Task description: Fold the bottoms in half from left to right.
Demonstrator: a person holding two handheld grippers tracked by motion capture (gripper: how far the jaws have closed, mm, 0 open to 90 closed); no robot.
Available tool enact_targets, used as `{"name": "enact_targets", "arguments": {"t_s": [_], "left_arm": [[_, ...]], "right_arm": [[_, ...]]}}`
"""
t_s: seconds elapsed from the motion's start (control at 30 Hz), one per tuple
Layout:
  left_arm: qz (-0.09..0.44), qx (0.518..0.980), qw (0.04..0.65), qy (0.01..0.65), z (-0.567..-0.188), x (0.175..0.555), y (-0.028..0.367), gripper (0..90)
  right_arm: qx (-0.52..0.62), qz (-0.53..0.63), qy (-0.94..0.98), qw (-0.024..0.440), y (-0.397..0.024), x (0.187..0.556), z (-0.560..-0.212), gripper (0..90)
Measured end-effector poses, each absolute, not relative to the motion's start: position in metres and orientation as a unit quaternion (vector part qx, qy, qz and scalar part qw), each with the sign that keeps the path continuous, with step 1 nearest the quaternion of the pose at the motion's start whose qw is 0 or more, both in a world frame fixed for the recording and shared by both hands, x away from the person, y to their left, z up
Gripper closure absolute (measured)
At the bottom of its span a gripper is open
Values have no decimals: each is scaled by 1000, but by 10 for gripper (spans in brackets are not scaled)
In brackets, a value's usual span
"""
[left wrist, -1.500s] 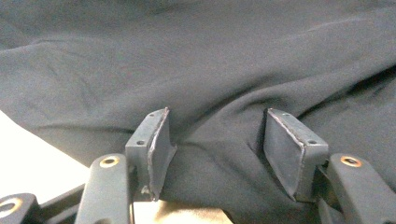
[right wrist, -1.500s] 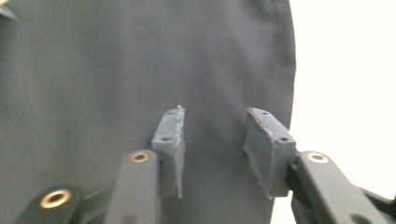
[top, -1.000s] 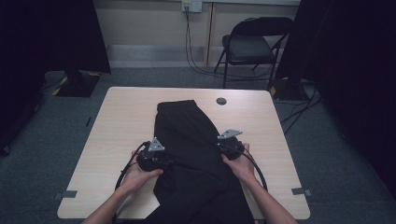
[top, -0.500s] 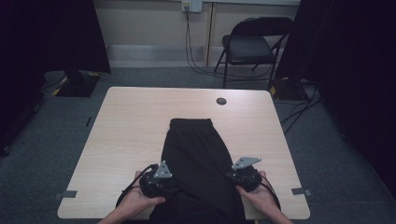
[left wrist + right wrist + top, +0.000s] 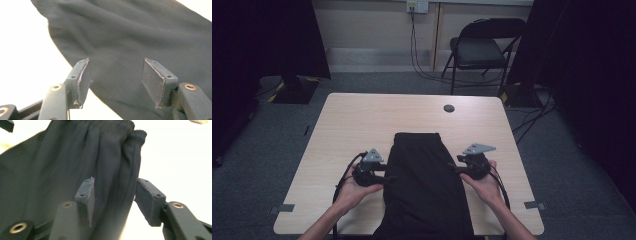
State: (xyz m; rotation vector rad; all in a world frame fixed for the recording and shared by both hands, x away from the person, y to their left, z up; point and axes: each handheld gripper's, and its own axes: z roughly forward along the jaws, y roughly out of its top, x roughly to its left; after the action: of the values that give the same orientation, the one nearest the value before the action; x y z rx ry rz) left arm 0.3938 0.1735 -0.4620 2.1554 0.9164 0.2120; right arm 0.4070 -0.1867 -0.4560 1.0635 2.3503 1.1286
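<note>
On the near half of the table [image 5: 362, 120] lies a black garment [image 5: 424, 190] with a gathered waistband at its far end, its lower part hanging over the near edge. The left gripper [image 5: 388, 172] sits at its left edge, jaws spread and pressing nothing, cloth lying beyond them. The right gripper [image 5: 455, 165] sits at the right edge; its jaws have just been opening, and the cloth's edge runs loose between them. To fold well, I judge each gripper should bite the cloth's edge level with the other, then lift evenly. A small dark disc [image 5: 449, 108] lies farther off.
</note>
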Motion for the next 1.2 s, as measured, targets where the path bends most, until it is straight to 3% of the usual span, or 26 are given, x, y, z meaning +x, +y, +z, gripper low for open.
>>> {"name": "enact_targets", "arguments": {"t_s": [0.13, 0.23, 0.33, 0.53, 0.57, 0.7, 0.77, 0.83, 0.93, 1.0, 1.07, 1.1, 1.13, 1.2], "left_arm": [[115, 823, 386, 400, -468, 432, 177, 387], [92, 810, 392, 427, -476, 453, 181, 378], [96, 796, 404, 440, -481, 459, 181, 377], [105, 812, 381, 430, -494, 464, 172, 360], [112, 811, 382, 430, -495, 464, 169, 356], [126, 817, 373, 422, -495, 464, 166, 352], [130, 814, 378, 421, -496, 465, 165, 352], [127, 814, 383, 418, -497, 470, 165, 352], [133, 816, 375, 419, -496, 477, 160, 351], [138, 819, 373, 414, -497, 478, 159, 397], [113, 823, 381, 405, -495, 477, 158, 684], [117, 835, 370, 391, -493, 477, 159, 684], [102, 832, 377, 394, -493, 478, 162, 797], [87, 822, 396, 399, -494, 479, 167, 861]], "right_arm": [[379, 398, 825, 136, -167, 445, -462, 388], [376, 372, 833, 161, -152, 464, -471, 345], [386, 373, 831, 148, -149, 473, -477, 331], [398, 375, 824, 148, -146, 489, -488, 326], [401, 378, 824, 135, -146, 491, -493, 372], [391, 366, 833, 142, -142, 489, -497, 404], [392, 364, 831, 149, -137, 489, -496, 522], [389, 376, 829, 141, -135, 489, -497, 698], [387, 381, 829, 131, -135, 490, -497, 812], [387, 383, 829, 126, -135, 490, -497, 840], [391, 385, 827, 121, -137, 489, -497, 861], [392, 386, 826, 122, -137, 489, -497, 863], [397, 388, 823, 118, -138, 488, -497, 866], [402, 399, 816, 116, -140, 487, -496, 868]]}}
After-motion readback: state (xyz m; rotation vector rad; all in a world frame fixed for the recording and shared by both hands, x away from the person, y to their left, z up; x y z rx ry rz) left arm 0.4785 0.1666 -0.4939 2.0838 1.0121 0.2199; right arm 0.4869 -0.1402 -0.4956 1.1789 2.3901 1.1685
